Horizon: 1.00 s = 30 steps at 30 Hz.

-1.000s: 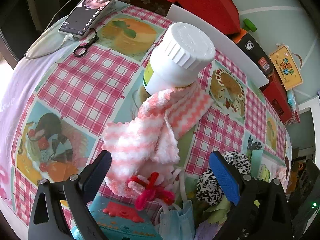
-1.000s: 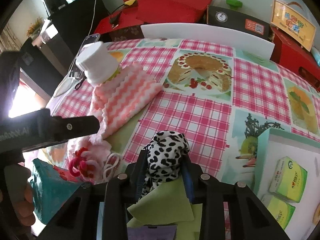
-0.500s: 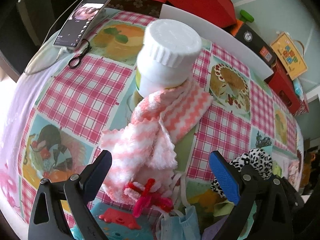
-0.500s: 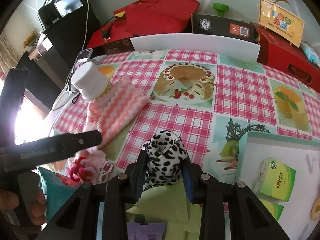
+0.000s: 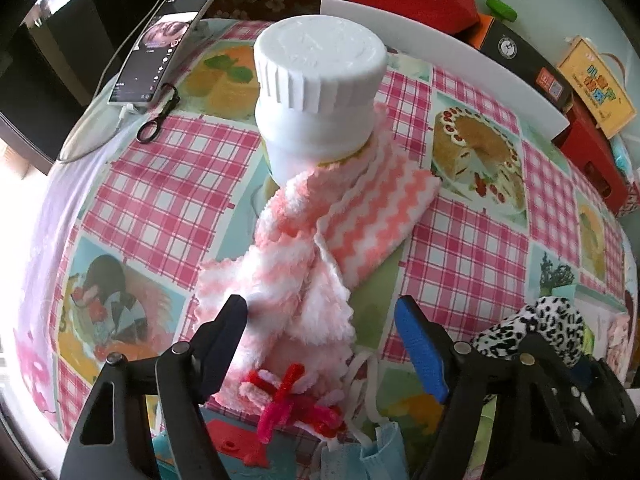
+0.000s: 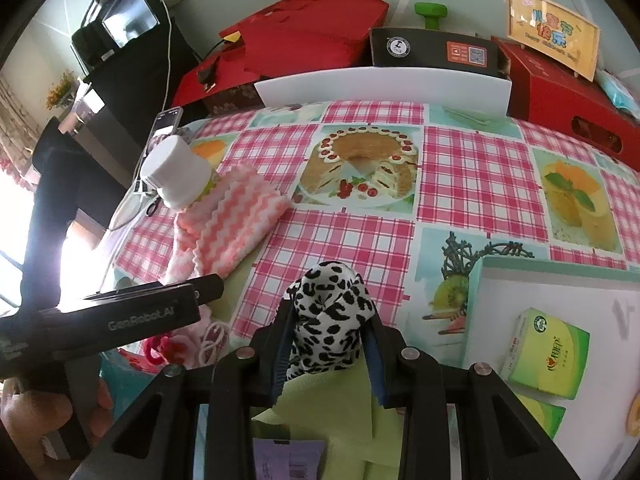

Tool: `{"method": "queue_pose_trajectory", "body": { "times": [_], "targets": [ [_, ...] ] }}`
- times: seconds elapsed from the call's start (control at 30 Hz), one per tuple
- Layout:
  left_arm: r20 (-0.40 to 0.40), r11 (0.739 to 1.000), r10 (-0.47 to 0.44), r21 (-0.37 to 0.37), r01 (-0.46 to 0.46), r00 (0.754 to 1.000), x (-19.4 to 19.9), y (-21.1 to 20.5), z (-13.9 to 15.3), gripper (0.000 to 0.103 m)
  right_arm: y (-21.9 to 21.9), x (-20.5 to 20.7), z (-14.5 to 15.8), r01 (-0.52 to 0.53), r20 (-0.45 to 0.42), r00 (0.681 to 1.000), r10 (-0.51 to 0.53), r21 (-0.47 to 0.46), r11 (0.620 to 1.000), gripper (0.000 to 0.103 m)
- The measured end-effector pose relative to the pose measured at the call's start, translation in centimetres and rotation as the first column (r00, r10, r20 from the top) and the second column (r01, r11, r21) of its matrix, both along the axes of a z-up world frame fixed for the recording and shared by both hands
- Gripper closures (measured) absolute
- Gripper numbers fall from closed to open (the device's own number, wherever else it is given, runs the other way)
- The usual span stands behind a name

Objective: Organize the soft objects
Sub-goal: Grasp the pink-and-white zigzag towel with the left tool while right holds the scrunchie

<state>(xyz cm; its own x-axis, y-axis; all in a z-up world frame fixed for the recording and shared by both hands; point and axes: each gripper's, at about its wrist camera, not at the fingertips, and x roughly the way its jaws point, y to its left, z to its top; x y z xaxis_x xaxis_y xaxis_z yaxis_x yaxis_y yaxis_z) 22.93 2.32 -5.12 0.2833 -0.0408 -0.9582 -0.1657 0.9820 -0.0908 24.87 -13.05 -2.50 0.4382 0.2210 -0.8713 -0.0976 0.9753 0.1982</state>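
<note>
A pink-and-white fluffy cloth lies on the checked tablecloth, its far end against a white-capped bottle. My left gripper is open, its jaws to either side of the cloth's near end, just above it. My right gripper is shut on a black-and-white leopard-print cloth and holds it up above the table; that cloth also shows in the left wrist view. The pink cloth and the bottle show at the left in the right wrist view.
A red-and-pink pipe-cleaner bow, white cords and a blue face mask lie at the near edge. A green cloth lies under my right gripper. A white box holds tissue packs. A phone lies far left.
My left gripper has moved forward over the pink cloth's near end, still open. My right gripper has lifted the leopard-print cloth higher and drawn back from the table.
</note>
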Motion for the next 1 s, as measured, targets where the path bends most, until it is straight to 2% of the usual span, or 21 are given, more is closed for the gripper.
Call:
{"method": "queue_pose_trajectory", "body": {
  "times": [0.13, 0.23, 0.5, 0.67, 0.83, 1.0],
  "targets": [
    [-0.021, 0.999, -0.019, 0.049, 0.02, 1.0, 0.1, -0.8, -0.7, 0.04, -0.1, -0.1, 0.2, 0.001, 0.002, 1.0, -0.001, 0.007, 1.0, 0.068],
    [-0.026, 0.996, -0.035, 0.082, 0.037, 0.999, 0.3, -1.5, -1.1, 0.042, -0.1, -0.1, 0.2, 0.0, 0.002, 1.0, 0.0, 0.009, 1.0, 0.068],
    [-0.031, 0.992, -0.089, 0.088, 0.091, 0.996, 0.4, -3.7, -1.8, 0.051, -0.4, -0.2, 0.5, 0.008, 0.006, 1.0, -0.008, 0.016, 1.0, 0.068],
    [-0.001, 0.993, -0.118, -0.011, 0.118, 0.993, 0.7, -5.0, -2.1, 0.052, -1.0, -0.2, 0.7, 0.022, 0.008, 1.0, -0.023, 0.02, 1.0, 0.068],
    [0.028, 0.98, -0.133, -0.145, 0.136, 0.991, 0.9, -6.2, -1.8, 0.052, -1.8, -0.2, 0.7, 0.044, 0.006, 0.999, -0.045, 0.026, 0.999, 0.068],
    [0.03, 0.981, -0.139, -0.13, 0.142, 0.99, 1.4, -7.1, -2.3, 0.052, -2.7, -0.2, 0.8, 0.066, 0.008, 0.998, -0.066, 0.032, 0.997, 0.068]
  ]
}}
